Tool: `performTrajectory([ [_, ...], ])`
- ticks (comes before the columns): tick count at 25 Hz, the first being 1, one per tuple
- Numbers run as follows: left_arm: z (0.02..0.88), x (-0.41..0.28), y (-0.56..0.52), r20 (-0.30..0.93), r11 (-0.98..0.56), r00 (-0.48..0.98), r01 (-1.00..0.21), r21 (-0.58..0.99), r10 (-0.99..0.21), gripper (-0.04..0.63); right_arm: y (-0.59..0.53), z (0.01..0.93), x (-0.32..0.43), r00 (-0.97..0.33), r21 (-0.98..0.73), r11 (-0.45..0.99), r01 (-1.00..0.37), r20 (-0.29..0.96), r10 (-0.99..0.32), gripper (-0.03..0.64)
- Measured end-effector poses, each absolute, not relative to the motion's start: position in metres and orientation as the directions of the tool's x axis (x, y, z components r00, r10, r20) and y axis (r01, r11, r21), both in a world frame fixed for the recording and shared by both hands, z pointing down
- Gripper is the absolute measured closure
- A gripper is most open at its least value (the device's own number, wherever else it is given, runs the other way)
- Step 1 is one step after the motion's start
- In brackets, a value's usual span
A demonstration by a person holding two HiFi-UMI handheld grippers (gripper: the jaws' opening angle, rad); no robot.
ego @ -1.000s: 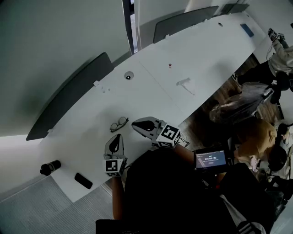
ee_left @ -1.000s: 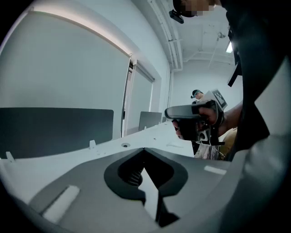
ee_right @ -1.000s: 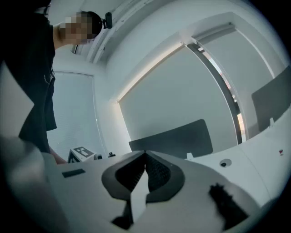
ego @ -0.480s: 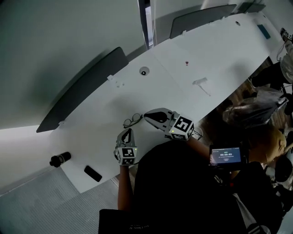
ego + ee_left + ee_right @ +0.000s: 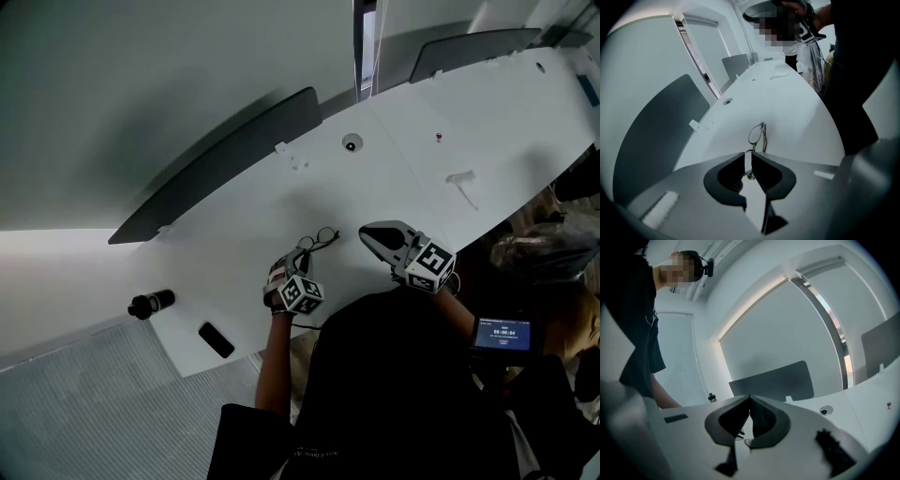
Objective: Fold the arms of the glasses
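- Barely begun: glasses point(image 5: 319, 240) point(image 5: 757, 133) on the surface point(image 5: 403, 178), arms seemingly unfolded.
- Left hand-held gripper point(image 5: 298, 257) point(image 5: 750, 157): jaws just been opening, slightly apart around one arm, not pinching.
- Right hand-held gripper point(image 5: 366, 232) point(image 5: 750, 399): closed, empty, near.

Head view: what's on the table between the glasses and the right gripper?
Nothing. In the head view only a bare stretch of white table separates the glasses from the right gripper.

Thin metal-framed glasses point(image 5: 756, 134) lie on a smooth matt white table point(image 5: 422, 178).
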State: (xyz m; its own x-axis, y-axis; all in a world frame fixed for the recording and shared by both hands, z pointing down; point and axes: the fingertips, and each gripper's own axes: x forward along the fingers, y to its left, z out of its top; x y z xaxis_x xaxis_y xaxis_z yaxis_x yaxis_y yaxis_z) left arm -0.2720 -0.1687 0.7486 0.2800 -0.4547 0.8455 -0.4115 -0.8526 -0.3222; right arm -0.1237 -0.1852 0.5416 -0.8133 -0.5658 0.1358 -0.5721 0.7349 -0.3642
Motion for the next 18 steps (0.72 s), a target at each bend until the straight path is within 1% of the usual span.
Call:
performTrajectory([
  [5, 0.763, -0.266, -0.179, 0.883, -0.891, 0.209, -0.280, -0.357, -0.419, 0.512, -0.186, 0.539, -0.116, -0.792, -0.364, 0.712, -0.600, 0.143, -0.593, 0.609],
  [6, 0.766, -0.263, -0.180, 0.890, -0.898, 0.197, -0.259, -0.357, -0.411, 0.497, -0.186, 0.540, -0.114, -0.787, -0.365, 0.707, -0.606, 0.144, -0.600, 0.610],
  [7, 0.769, -0.260, -0.182, 0.897, -0.904, 0.191, -0.244, -0.350, -0.399, 0.495, -0.186, 0.541, -0.111, -0.781, -0.364, 0.701, -0.613, 0.145, -0.607, 0.609],
  [13, 0.787, -0.244, -0.179, 0.935, -0.943, 0.182, -0.199, -0.268, -0.304, 0.483, -0.184, 0.541, -0.098, -0.751, -0.363, 0.670, -0.647, 0.151, -0.643, 0.609],
  [18, 0.802, -0.245, -0.181, 0.951, -0.949, 0.128, -0.186, -0.255, -0.280, 0.486, -0.182, 0.542, -0.089, -0.734, -0.369, 0.650, -0.664, 0.158, -0.660, 0.609],
])
